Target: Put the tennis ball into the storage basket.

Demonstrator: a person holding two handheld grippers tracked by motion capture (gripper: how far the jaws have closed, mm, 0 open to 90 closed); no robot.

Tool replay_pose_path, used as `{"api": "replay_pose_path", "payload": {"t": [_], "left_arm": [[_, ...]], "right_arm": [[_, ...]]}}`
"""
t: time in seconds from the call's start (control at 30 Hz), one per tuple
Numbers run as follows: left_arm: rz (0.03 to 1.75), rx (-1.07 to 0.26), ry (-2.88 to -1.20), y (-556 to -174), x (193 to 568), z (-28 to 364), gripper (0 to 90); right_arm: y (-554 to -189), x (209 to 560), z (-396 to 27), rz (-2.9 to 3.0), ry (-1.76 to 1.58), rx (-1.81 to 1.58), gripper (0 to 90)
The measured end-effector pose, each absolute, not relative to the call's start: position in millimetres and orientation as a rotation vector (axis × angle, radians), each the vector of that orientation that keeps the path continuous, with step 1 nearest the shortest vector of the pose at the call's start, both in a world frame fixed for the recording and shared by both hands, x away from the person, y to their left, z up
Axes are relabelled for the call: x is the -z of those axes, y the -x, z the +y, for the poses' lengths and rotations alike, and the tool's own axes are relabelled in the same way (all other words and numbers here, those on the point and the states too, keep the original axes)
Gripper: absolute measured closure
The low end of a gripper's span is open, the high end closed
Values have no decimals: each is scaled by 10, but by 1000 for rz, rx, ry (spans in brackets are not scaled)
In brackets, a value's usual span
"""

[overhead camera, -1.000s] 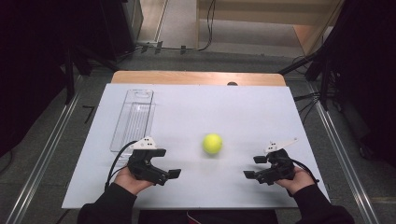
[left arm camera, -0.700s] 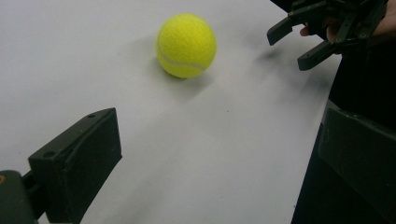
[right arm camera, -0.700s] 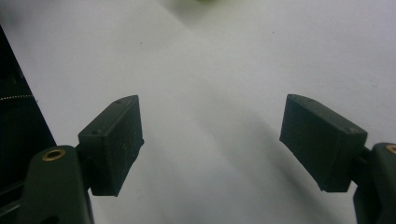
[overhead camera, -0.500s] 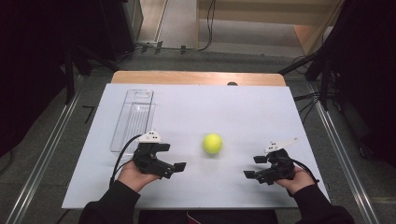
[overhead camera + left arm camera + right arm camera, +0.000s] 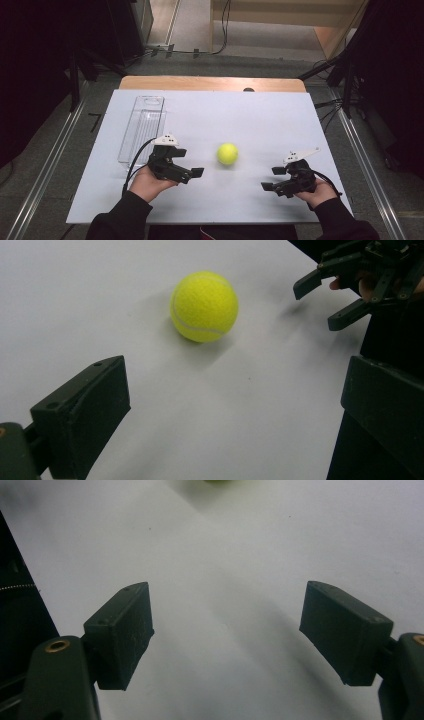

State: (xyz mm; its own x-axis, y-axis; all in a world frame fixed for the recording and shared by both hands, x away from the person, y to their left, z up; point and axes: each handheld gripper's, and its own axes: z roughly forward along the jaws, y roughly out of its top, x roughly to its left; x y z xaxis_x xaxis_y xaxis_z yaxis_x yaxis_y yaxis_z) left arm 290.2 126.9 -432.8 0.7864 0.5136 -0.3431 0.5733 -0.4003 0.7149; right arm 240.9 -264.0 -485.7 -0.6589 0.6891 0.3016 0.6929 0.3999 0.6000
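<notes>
Lying empty, clear tray [image 5: 142, 127]; tennis ball [image 5: 227, 153] between both tongs, spread wide, holding nothing.

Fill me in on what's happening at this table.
A person holds a pair of tongs in each hand over a white table. The left tongs point at a yellow tennis ball lying free mid-table, jaws open, not touching it. The right tongs hang open to the ball's other side, farther off. A clear plastic tray sits at the left, untouched.
</notes>
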Motion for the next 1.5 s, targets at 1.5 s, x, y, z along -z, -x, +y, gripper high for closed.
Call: {"api": "replay_pose_path", "payload": {"t": [1.5], "left_arm": [[757,66,-2127,-3303,4200,769,0]], "right_arm": [[-2401,4845,-2652,-2628,1300,1128,192]]}}
